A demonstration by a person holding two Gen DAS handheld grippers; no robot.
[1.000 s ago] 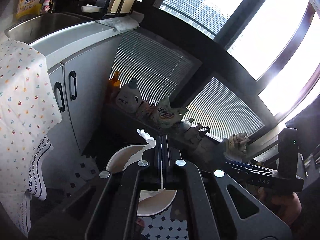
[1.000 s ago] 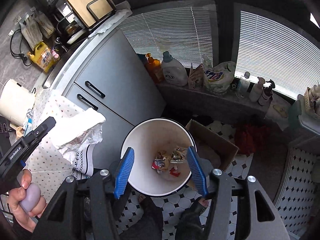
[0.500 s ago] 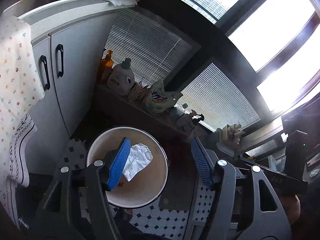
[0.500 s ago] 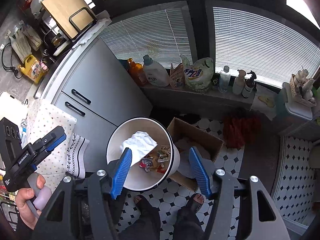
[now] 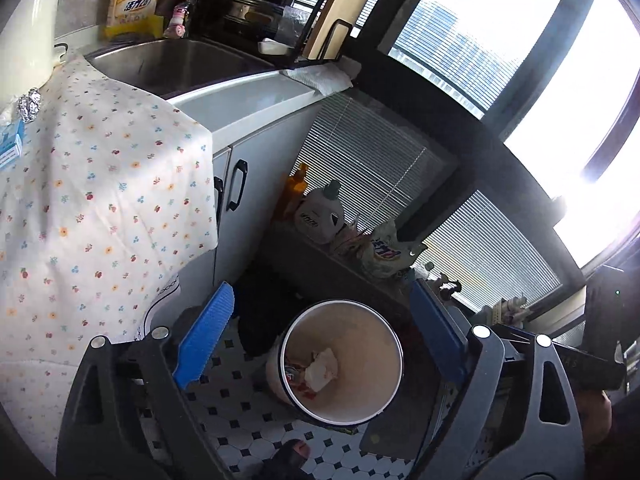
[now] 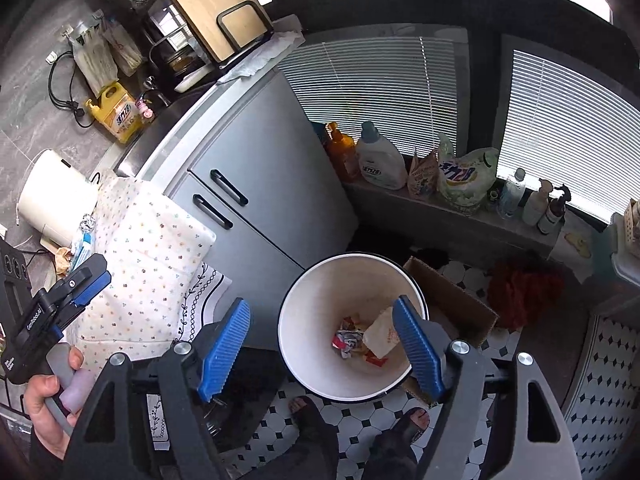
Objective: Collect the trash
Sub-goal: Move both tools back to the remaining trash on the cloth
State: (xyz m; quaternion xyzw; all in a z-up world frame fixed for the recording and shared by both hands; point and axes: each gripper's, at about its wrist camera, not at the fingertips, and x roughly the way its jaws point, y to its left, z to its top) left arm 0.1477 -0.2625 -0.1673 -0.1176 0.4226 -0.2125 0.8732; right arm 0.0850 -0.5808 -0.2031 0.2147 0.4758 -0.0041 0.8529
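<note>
A white round trash bin [image 5: 384, 340] with a dark rim stands on the tiled floor; it also shows in the right wrist view [image 6: 296, 312]. Crumpled white paper [image 5: 322, 368] lies inside it on colourful wrappers [image 6: 348, 340]. My left gripper [image 5: 320, 340] is open and empty, high above the bin. My right gripper [image 6: 326, 348] is open and empty, also above the bin. The left gripper also shows in the right wrist view [image 6: 86, 280], held at the left over the flowered cloth. More trash lies on the counter: a foil ball [image 5: 29, 105] and a blue packet [image 5: 10, 148].
A flowered cloth [image 5: 100, 220] hangs over the counter edge next to the sink [image 5: 172, 64]. Grey cabinet doors [image 6: 256, 200] stand behind the bin. A cardboard box [image 6: 452, 300] sits right of the bin. Detergent bottles [image 6: 380, 160] line the ledge. My feet [image 6: 308, 412] stand on the tiles.
The left gripper opened and let go of the white paper, which dropped into the bin. The left gripper then rose and pulled back toward the counter. The right gripper stayed open above the bin.
</note>
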